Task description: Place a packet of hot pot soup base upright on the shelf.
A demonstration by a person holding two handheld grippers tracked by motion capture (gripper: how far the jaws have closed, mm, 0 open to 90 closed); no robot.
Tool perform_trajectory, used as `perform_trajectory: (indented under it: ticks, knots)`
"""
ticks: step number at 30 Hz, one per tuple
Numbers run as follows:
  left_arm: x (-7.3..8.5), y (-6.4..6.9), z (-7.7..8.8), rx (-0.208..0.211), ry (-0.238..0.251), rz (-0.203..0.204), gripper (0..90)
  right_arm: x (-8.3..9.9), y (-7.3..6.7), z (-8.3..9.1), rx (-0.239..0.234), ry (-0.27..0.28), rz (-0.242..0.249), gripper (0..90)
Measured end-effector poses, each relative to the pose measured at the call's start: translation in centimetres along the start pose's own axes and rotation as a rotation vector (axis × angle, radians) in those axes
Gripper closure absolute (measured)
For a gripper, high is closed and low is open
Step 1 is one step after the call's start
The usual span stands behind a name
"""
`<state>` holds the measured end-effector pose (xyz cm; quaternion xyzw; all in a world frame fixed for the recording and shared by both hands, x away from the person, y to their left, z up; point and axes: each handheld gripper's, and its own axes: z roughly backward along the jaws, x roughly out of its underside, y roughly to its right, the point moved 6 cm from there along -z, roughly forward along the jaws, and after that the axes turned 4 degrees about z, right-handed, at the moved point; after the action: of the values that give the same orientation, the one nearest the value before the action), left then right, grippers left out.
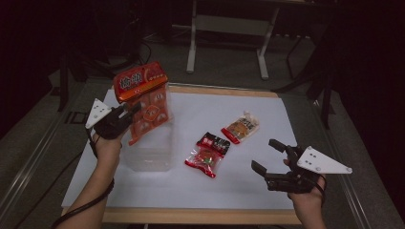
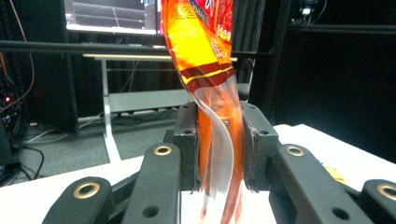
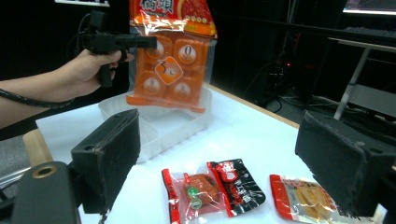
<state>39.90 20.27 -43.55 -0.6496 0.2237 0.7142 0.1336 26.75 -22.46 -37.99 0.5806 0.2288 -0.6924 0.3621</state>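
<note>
My left gripper [image 1: 131,111] is shut on the edge of a big orange snack bag [image 1: 143,98], which hangs above a clear plastic tray [image 1: 148,155]. Up close, its pads [image 2: 250,144] pinch the bag's clear and orange film [image 2: 219,154]. From the right gripper view, the same bag [image 3: 173,60] dangles over the tray [image 3: 156,123], its lower edge near the rim, held by the left gripper [image 3: 140,42]. My right gripper [image 1: 267,155] rests open at the table's front right, with nothing between its jaws [image 3: 224,154].
A red and black snack packet [image 1: 208,153] [image 3: 212,186] lies mid-table, and an orange one [image 1: 241,127] [image 3: 308,198] sits beyond it to the right. White paper [image 1: 200,119] covers the wooden table. Desk frames stand in the dark behind.
</note>
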Motion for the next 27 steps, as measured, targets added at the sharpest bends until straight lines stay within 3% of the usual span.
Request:
perform_trajectory:
  ticks: [5, 9, 18, 21, 27]
  knots:
    - [1.3, 0.0, -0.4, 0.003, -0.018, -0.014, 72.1, 0.1, 0.0, -0.1, -0.006, 0.0, -0.003, 14.0]
    - [2.1, -0.3, -0.8, 0.001, -0.036, -0.003, 72.0, 0.4, 0.0, -0.2, -0.01, -0.01, -0.009, 14.0]
    - [2.9, -0.5, -0.8, 0.016, -0.07, 0.01, 71.9, 0.7, -0.2, -0.5, -0.025, -0.022, -0.014, 14.0]
    - [3.7, -0.9, -1.0, 0.015, -0.142, 0.01, 71.9, 0.8, -0.1, -0.6, -0.026, -0.025, -0.016, 14.1]
    - [3.8, -1.1, -1.0, 0.025, -0.137, 0.013, 71.7, 0.9, -0.1, -0.5, -0.028, -0.025, -0.025, 14.1]
